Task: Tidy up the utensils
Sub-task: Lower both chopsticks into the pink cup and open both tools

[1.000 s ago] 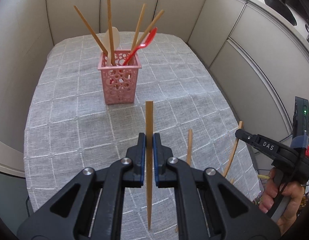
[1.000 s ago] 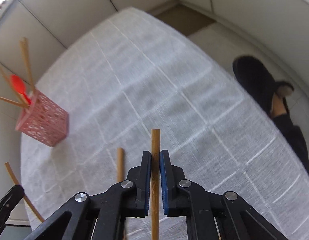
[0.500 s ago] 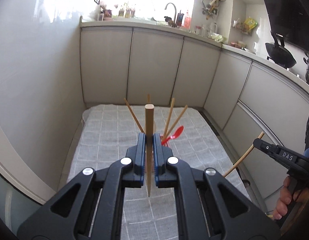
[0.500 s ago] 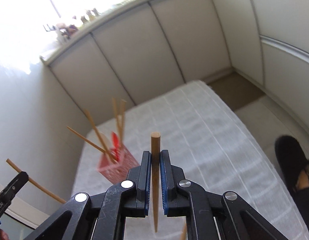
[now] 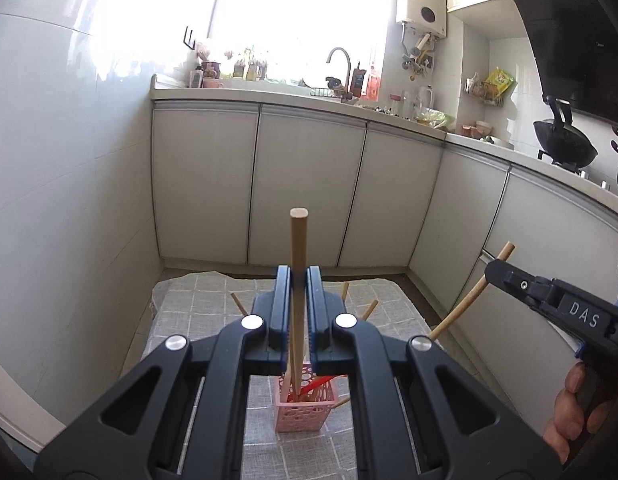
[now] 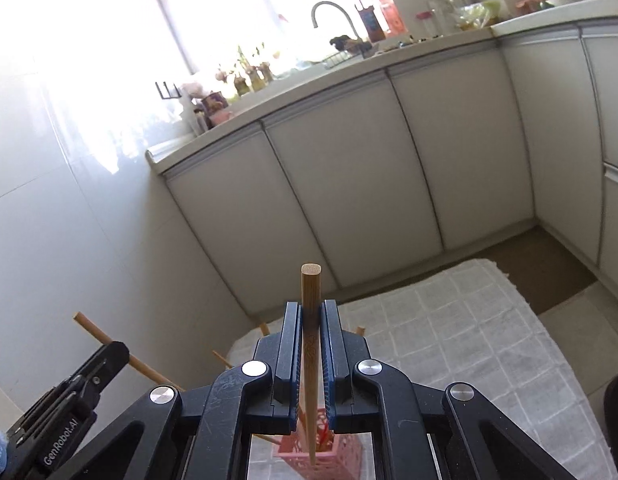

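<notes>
My left gripper (image 5: 297, 276) is shut on a wooden chopstick (image 5: 299, 248), held upright with its lower tip over the pink perforated holder (image 5: 305, 412). The holder holds several chopsticks and a red spoon (image 5: 319, 385). My right gripper (image 6: 311, 312) is shut on another wooden chopstick (image 6: 311, 292), its tip just above the same holder (image 6: 341, 454). Each gripper shows in the other's view: the right gripper (image 5: 495, 270) at the right edge of the left wrist view, the left gripper (image 6: 119, 350) at the lower left of the right wrist view.
The holder stands on a grey checked cloth (image 5: 197, 312) over a small table (image 6: 469, 320). White kitchen cabinets (image 5: 309, 184) and a tiled wall (image 5: 69, 200) surround it. A counter with a sink tap (image 5: 341, 60) and a wok (image 5: 565, 144) lie beyond.
Both grippers have lifted and tilted up from the cloth, carrying their chopsticks to above the pink holder. The chopsticks now hang upright, tips at the holder's opening.
</notes>
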Available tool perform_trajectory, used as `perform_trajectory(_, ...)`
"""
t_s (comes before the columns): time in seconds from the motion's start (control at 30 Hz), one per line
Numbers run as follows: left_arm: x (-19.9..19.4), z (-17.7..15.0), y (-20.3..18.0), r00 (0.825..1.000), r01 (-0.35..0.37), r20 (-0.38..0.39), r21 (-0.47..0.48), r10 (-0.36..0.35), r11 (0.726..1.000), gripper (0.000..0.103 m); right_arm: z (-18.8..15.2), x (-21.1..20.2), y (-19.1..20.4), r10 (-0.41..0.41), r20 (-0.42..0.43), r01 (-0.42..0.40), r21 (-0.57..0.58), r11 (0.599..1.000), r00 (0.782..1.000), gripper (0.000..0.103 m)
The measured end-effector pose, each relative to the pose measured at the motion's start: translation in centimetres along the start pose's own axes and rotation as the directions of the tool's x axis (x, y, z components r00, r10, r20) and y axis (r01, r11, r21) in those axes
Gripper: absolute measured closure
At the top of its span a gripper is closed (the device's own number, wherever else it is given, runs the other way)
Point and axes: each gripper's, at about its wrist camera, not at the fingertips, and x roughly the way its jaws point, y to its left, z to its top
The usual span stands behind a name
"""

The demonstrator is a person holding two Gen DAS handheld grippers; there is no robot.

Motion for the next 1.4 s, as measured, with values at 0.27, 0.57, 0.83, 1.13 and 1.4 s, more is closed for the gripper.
perform_trajectory(0.27, 3.3, -2.4, 0.5, 0.997, 0.008, -0.079, 0.004, -0.007, 1.0, 0.095, -2.0, 4.0, -0.6, 0.004, -0.017, -0.004, 0.002, 1.0, 1.0, 0.095)
perform_trajectory(0.57, 5.3, -4.6, 1.4, 0.983, -0.003, -0.184, -0.014, 0.0, 1.0, 0.095, -5.3, 6.9, -1.7, -0.016, -0.069, 0.016, -0.006, 1.0, 0.997, 0.095)
perform_trajectory(0.83, 6.3, -5.5, 1.7, 0.972, -0.013, -0.234, -0.019, 0.009, 1.0, 0.095, -7.5, 8.5, -1.8, -0.028, -0.137, 0.026, -0.021, 0.999, 0.99, 0.094)
perform_trajectory(1.13, 6.5, -5.0, 1.6, 0.972, -0.002, -0.237, -0.021, -0.003, 1.0, 0.069, -7.8, 9.5, -2.3, -0.025, -0.205, 0.026, 0.0, 1.0, 0.979, 0.086)
perform_trajectory(1.4, 6.6, -5.0, 1.7, 0.97, 0.001, -0.245, -0.026, -0.008, 1.0, 0.06, -7.4, 9.3, -2.9, -0.016, -0.213, 0.022, 0.026, 0.999, 0.977, 0.068)
